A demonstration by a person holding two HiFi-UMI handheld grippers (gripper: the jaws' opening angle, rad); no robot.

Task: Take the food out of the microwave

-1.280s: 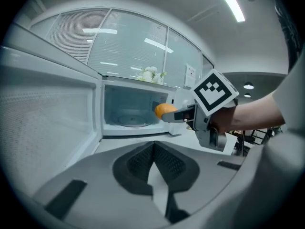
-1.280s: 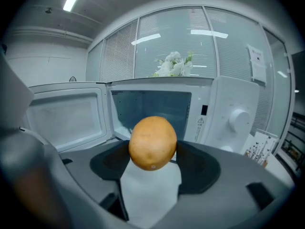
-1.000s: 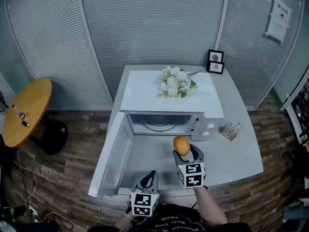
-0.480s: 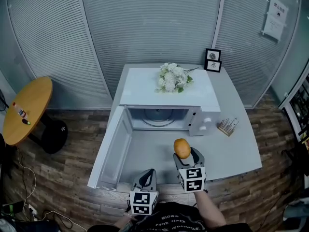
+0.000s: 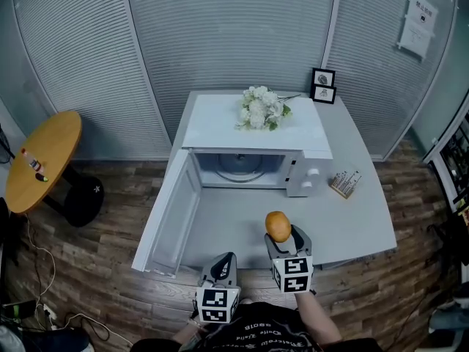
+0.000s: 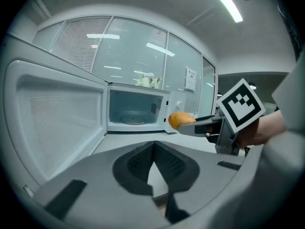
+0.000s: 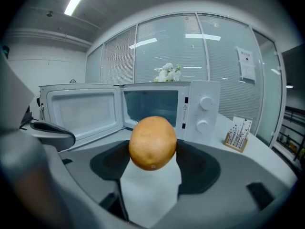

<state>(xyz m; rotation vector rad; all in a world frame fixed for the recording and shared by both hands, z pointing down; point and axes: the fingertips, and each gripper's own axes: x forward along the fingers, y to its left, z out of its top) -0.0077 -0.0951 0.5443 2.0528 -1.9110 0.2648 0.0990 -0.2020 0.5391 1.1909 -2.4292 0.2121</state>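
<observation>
the round orange-brown food is out of the microwave. it sits up in the air, over the front part of the grey counter, in front of the microwave's side with the two knobs.

our right tongs are pinching the food. in the right gripper view we see the food squeezed between the two dark pads, one on each side of it.

our left tongs are just beside the right ones, at the near edge of the counter. in the left gripper view their tips are pressed together with nothing between them.

the microwave door is swung wide open to the left, and it reaches out toward us. inside we see the round glass plate, and nothing lies on it.

a bunch of white flowers lies on top of the microwave. to the right of the microwave, a small wooden stand with cards sits on the counter. two little picture frames stand at the back of the counter, near the wall of blinds.

far to the left, well apart from the counter, a round wooden table stands on the wood floor.
</observation>
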